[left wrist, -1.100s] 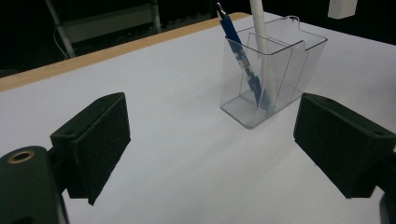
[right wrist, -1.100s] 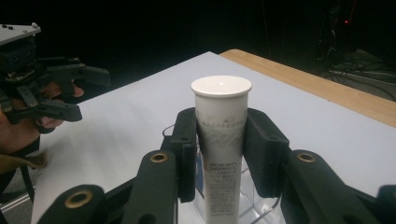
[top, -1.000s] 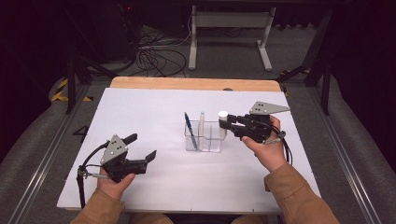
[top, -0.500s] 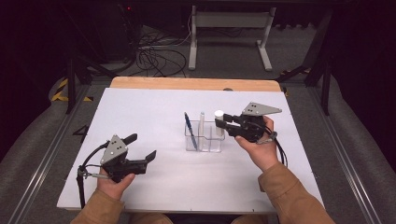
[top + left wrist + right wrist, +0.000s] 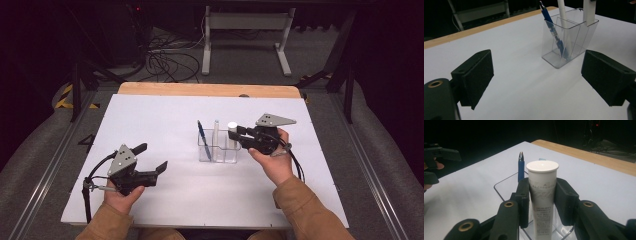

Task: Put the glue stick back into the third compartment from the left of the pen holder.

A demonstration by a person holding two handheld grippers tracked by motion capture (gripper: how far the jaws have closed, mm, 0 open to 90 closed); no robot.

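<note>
The right tongs (image 5: 541,195) clamp the white tube (image 5: 542,192) upright, its long axis vertical, its lower end already inside the clear holder (image 5: 218,152) mid-bench. The left tongs (image 5: 151,161) gape wide, empty, near the front-left corner.

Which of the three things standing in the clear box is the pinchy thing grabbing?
The white tube with the flat cap, in the end compartment; the right hand-held gripper squeezes it. The blue pen and thin white stick stand free.

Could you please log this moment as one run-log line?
right gripper: shut on white cap-up tube, over clear plastic organiser | left gripper: open, empty | blue pen: in organiser
</note>
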